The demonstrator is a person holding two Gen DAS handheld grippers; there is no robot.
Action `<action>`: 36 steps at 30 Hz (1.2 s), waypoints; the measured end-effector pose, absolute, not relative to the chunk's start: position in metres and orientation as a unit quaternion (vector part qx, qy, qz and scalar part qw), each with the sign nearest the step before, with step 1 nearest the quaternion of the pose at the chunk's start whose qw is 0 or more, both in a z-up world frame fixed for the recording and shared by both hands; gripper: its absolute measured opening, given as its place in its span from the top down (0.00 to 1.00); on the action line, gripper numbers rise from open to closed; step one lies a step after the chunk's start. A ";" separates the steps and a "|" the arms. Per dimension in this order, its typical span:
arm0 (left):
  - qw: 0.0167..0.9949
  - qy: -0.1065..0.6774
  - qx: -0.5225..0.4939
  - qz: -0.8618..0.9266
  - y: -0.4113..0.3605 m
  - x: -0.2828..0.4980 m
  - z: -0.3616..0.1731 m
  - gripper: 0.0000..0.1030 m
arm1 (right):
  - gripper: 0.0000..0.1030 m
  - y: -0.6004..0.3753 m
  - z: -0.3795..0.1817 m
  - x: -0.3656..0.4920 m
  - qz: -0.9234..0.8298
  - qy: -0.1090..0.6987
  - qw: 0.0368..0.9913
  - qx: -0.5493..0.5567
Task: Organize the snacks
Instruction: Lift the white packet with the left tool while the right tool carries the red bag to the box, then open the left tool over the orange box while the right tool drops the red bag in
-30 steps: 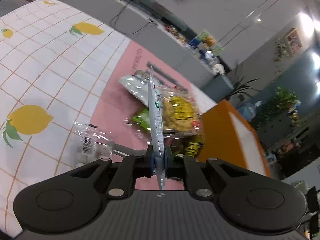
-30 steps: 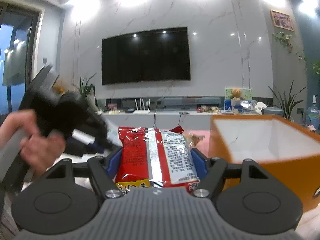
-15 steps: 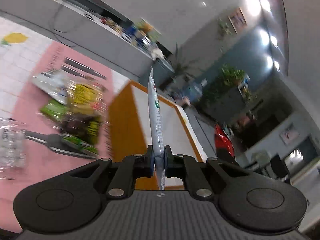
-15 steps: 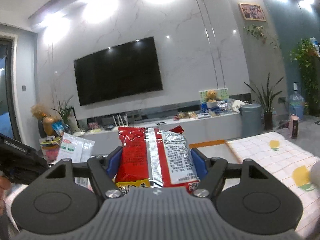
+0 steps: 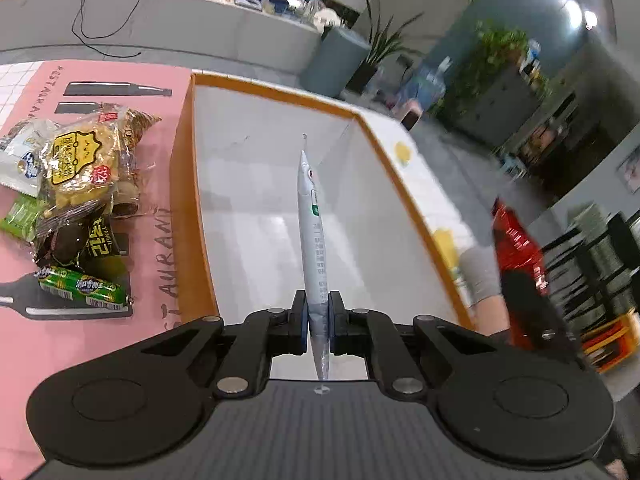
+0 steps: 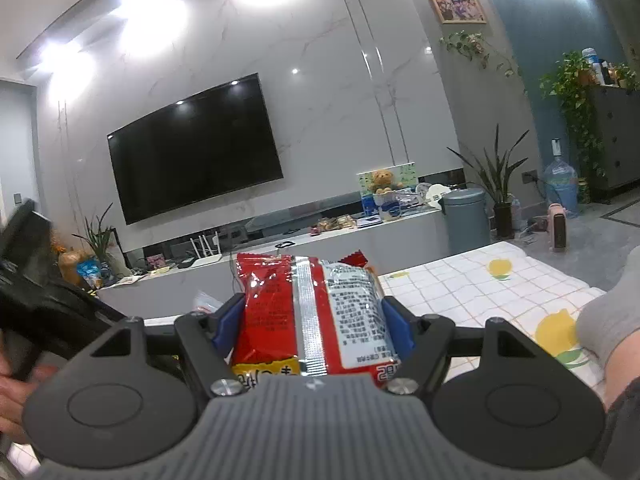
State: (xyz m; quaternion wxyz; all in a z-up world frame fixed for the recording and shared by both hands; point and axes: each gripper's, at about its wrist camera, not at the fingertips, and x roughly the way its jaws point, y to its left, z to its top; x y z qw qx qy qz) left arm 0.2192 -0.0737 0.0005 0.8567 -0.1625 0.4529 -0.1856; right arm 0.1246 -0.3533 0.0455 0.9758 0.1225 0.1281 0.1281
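Left claw (image 5: 319, 326) was clamped tight on a thin white snack packet (image 5: 312, 240), held edge-on so it stood up like a blade between the blue pads. The packet hung over the open orange box (image 5: 188, 216), above its white interior, not touching the walls as far as the view showed.

Left of the box, on the pink mat (image 5: 152, 264), sat the remaining snack pile: a yellow-labelled clear bag (image 5: 76, 164) on top, a dark packet with yellow lettering (image 5: 98, 246) below it, a green sausage stick (image 5: 80, 289) nearest the camera, a light green packet (image 5: 18, 216) and a white packet (image 5: 20, 156) at the far left edge (labels too blurred to read).

Right claw (image 6: 314, 320) gripped a red snack bag (image 6: 304, 308) by its sides, back seam and print panel facing the camera, held up in the air and roughly level, aimed toward the TV (image 6: 196, 148). In the left wrist view the same red bag (image 5: 516, 244) showed right of the box, outside it. A lemon-print cloth (image 6: 480, 284) covered the surface.
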 end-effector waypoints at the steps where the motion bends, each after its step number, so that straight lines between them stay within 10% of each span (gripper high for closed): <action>1: 0.858 0.456 -0.155 -0.181 -0.074 0.220 -0.001 0.91 | 0.32 -0.352 0.045 0.126 0.130 0.129 0.976 0.121; 5: 0.864 0.465 -0.118 -0.154 -0.079 0.218 0.002 0.88 | 0.32 -0.343 0.041 0.137 0.135 0.139 0.975 0.107; 8: 0.882 0.447 -0.089 -0.121 -0.080 0.207 0.012 0.58 | 0.32 -0.338 0.041 0.145 0.132 0.152 0.972 0.119; 11: 0.884 0.438 -0.104 -0.129 -0.072 0.195 0.023 0.49 | 0.32 -0.334 0.040 0.158 0.136 0.162 0.966 0.149; 36: 0.891 0.452 0.003 0.036 0.004 0.167 -0.002 0.47 | 0.26 -0.256 -0.007 0.196 0.106 0.296 0.949 0.004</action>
